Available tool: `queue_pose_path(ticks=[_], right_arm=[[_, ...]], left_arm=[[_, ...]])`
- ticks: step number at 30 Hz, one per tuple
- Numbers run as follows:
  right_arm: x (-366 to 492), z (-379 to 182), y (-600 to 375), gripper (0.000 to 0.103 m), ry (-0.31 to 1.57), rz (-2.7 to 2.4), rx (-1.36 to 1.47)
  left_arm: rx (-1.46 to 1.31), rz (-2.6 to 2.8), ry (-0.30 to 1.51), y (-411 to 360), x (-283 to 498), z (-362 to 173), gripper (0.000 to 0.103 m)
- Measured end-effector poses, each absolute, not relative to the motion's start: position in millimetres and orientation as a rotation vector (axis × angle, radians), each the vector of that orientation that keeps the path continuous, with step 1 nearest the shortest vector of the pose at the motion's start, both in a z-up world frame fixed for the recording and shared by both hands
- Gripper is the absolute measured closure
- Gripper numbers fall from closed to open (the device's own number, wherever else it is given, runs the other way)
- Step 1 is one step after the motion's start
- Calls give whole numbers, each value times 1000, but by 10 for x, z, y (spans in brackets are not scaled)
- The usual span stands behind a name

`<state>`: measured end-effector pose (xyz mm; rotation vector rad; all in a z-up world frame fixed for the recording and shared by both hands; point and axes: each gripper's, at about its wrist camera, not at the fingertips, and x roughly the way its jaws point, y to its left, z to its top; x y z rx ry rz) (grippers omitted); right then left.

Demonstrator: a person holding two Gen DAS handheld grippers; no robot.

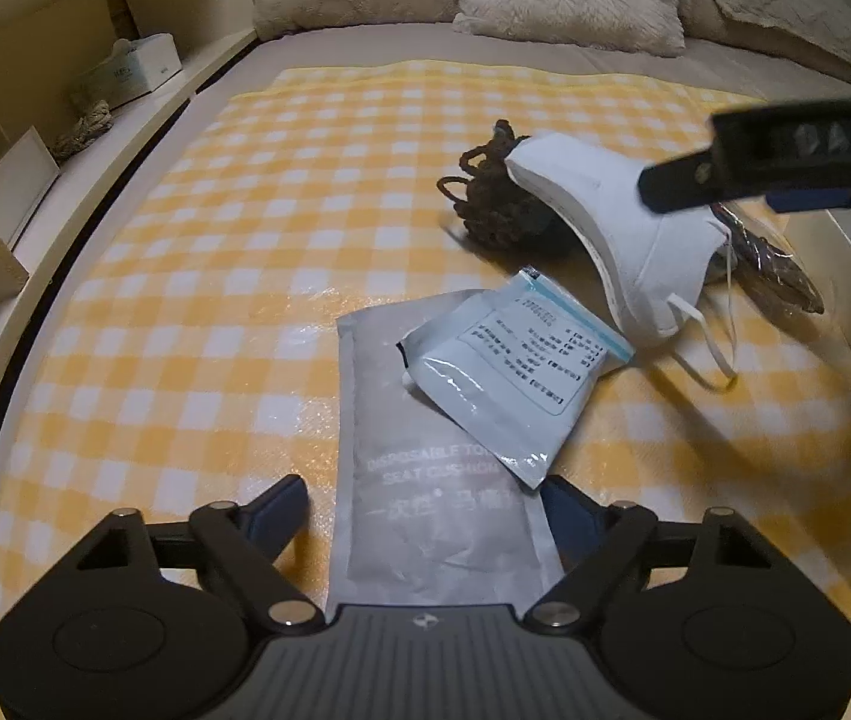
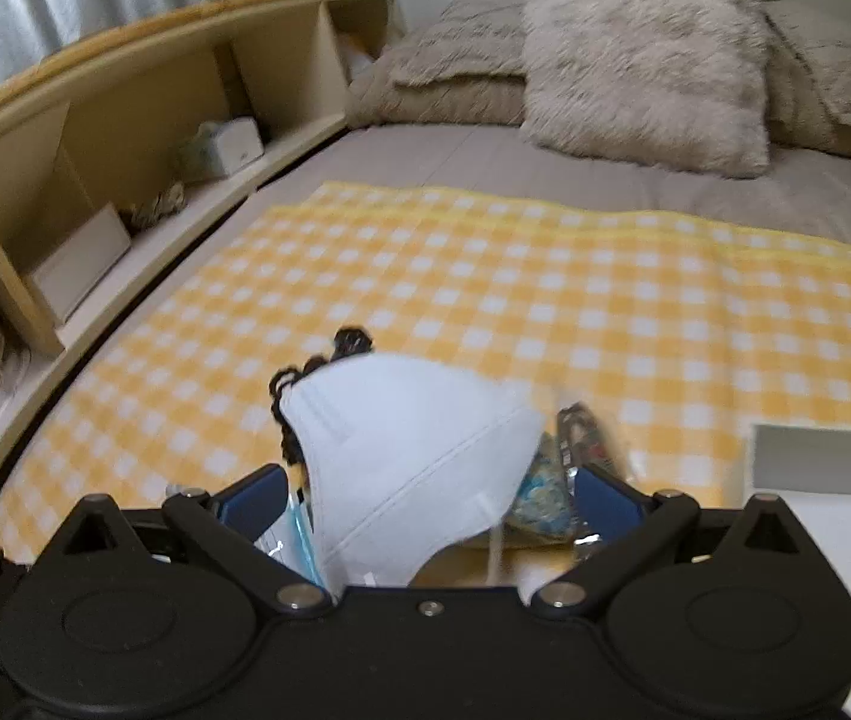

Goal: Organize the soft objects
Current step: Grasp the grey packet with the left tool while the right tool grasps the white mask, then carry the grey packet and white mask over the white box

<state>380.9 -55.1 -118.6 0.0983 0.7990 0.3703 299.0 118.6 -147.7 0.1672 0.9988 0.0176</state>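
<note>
A white face mask (image 1: 617, 228) stands tilted on the yellow checked cloth (image 1: 185, 300), its ear loops trailing toward me. My right gripper (image 2: 425, 492) is open, with the mask (image 2: 419, 450) between its fingers; whether they touch it I cannot tell. It shows in the left wrist view (image 1: 785, 162) above the mask. A dark braided cord (image 1: 491, 198) lies behind the mask. A grey toilet seat cushion pack (image 1: 425, 480) lies between the open fingers of my left gripper (image 1: 425, 516). A small blue-edged pouch (image 1: 515, 372) rests on it.
A clear wrapped packet (image 1: 779, 264) lies right of the mask. A wooden shelf (image 2: 125, 138) with a tissue box (image 2: 227, 147) runs along the left. Fluffy pillows (image 2: 641, 54) sit at the bed's head. A white box (image 2: 827, 456) stands at the right.
</note>
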Motion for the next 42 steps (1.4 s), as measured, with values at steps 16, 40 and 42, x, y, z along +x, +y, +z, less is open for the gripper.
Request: queue_pose_path(ticks=[16, 40, 42], right_arm=[[3856, -1372, -421, 97, 913, 400, -24], [3157, -412, -1047, 100, 736, 541, 55], [3079, -325, -1142, 100, 719, 540, 70]], left_arm=[[143, 48, 1001, 1278, 2924, -1369, 58], [54, 68, 690, 1033, 2508, -413, 59], [50, 60, 668, 977, 2477, -345, 59]])
